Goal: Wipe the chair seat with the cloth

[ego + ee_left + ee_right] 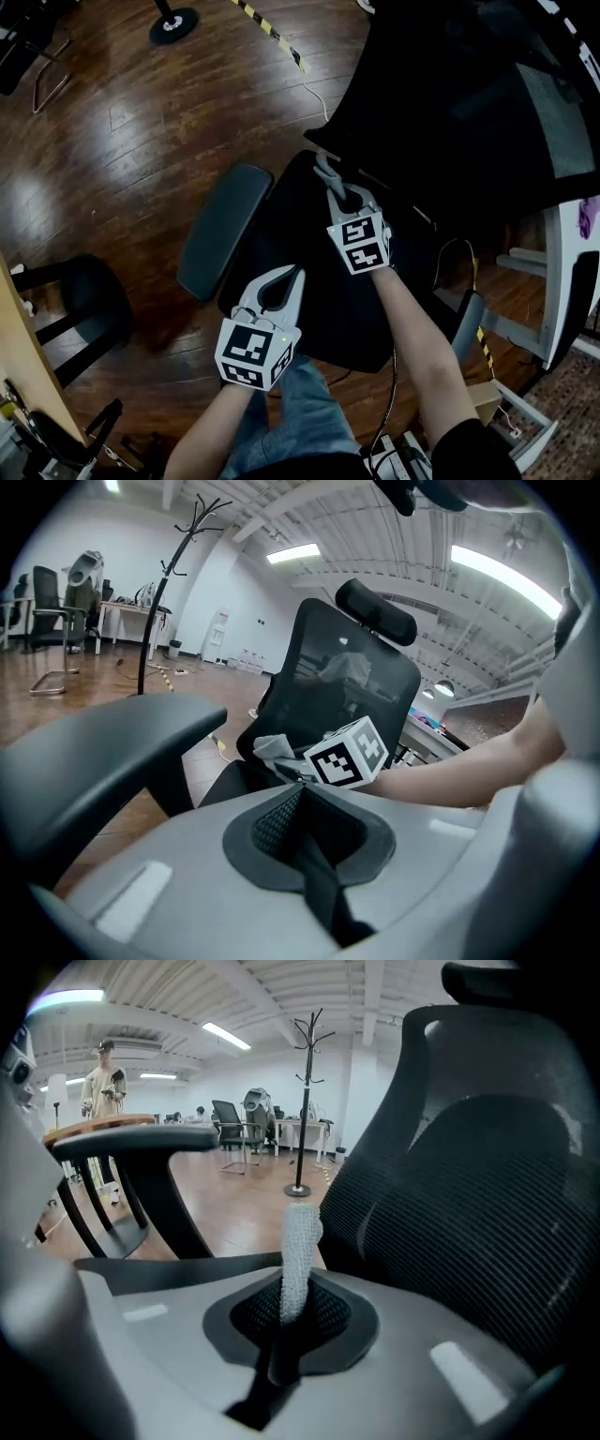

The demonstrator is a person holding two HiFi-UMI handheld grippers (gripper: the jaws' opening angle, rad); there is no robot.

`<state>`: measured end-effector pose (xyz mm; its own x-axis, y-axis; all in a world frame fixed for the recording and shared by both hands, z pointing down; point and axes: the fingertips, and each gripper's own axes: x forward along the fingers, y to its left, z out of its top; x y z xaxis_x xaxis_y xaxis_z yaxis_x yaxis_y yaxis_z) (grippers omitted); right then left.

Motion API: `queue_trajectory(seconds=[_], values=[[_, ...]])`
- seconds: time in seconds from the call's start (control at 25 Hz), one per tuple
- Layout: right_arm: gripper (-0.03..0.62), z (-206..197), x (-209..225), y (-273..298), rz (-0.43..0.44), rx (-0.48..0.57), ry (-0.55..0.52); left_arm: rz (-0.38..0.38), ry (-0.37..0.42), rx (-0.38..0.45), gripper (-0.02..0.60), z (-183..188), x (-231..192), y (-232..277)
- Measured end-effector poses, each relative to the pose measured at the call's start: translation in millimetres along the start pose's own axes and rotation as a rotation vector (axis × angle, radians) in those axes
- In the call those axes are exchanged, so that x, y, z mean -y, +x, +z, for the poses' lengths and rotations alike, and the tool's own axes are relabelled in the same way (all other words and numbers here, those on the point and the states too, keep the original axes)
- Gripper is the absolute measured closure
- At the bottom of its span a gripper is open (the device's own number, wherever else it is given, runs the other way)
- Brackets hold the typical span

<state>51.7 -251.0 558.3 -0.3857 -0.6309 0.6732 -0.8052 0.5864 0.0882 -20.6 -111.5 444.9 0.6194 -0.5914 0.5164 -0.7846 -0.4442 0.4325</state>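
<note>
Closest to the head camera is the left gripper (289, 277), held out on a bare forearm low in front of the person. It points away from the person and a little to the right. Its jaws are pressed together with nothing between them. It hangs over the front left part of the chair seat (319, 309), just beside the grey armrest (223, 230).

The right arm reaches farther out, nearly straight. The right gripper (325, 173) points away from the person, toward the place where the seat meets the black mesh chair back (450, 103). Its jaws are squeezed shut on the cloth (301, 1241).

The cloth is a pale grey, bumpy strip. In the right gripper view it sticks straight up out of the jaws, so its long side runs the same way the gripper points. It is over the back part of the seat - whether it touches the seat cannot be told.

Each gripper carries a white cube with black square patterns - one on the left (255, 349) and one on the right (359, 242). The chair stands on a shiny brown wood floor (112, 141).
</note>
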Motion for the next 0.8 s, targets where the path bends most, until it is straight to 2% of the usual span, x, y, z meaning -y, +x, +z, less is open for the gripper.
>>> queue_trajectory(seconds=[0.32,0.56,0.8], values=[[0.585,-24,8,44,-0.021,-0.082,-0.172,0.067,-0.013,-0.024,0.577,-18,-23,-6],[0.583,-35,-9,45,0.031,-0.1,-0.198,0.056,0.007,-0.037,0.577,-26,-26,-6],[0.583,-31,-38,29,0.068,-0.074,-0.186,0.064,0.022,-0.037,0.577,-37,-27,-22]])
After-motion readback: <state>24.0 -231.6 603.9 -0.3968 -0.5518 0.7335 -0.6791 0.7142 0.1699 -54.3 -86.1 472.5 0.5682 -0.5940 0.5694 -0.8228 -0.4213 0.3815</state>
